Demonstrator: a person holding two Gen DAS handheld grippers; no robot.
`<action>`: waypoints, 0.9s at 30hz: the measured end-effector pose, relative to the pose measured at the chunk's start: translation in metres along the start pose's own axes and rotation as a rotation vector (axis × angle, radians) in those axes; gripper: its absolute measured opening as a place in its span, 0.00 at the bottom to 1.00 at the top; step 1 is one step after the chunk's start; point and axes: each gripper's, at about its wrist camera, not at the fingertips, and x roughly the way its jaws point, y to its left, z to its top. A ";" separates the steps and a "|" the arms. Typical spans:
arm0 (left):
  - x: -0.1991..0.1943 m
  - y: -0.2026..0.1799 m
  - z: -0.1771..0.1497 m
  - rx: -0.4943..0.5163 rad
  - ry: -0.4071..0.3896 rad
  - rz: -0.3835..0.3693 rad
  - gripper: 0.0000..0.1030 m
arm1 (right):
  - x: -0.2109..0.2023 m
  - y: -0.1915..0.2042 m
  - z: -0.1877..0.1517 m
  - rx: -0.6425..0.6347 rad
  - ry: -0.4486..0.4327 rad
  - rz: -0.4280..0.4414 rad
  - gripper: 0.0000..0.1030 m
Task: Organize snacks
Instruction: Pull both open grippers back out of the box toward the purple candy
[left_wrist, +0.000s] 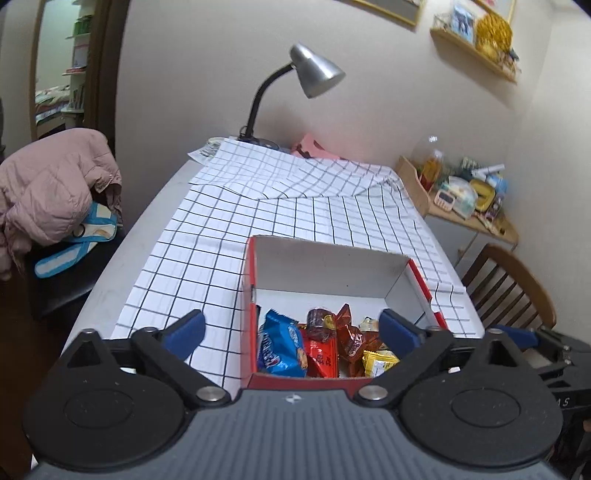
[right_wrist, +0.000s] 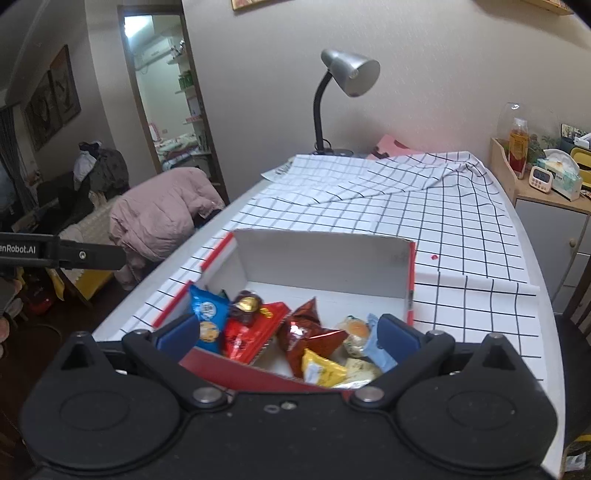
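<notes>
The box's (left_wrist: 325, 266) far half lies free; snack packets (left_wrist: 317, 343) crowd its near end.

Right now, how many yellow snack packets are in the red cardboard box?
1 visible: a small yellow snack packet at the near edge of the red cardboard box, right of the red flat wrapper, beside the brown foil pouch. Others may lie hidden underneath.

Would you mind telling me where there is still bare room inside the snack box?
The far half of the box, against its back wall, is bare. The near half is crowded: blue packet, red packets, yellow packet.
</notes>
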 end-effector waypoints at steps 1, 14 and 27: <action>-0.005 0.004 -0.004 -0.013 -0.010 -0.008 0.99 | -0.003 0.003 -0.002 0.006 -0.005 0.003 1.00; -0.046 0.027 -0.093 -0.030 0.036 0.036 1.00 | -0.035 0.032 -0.086 0.080 0.021 0.002 1.00; -0.037 -0.007 -0.149 0.128 0.076 0.090 1.00 | -0.018 0.015 -0.141 0.162 0.103 -0.218 1.00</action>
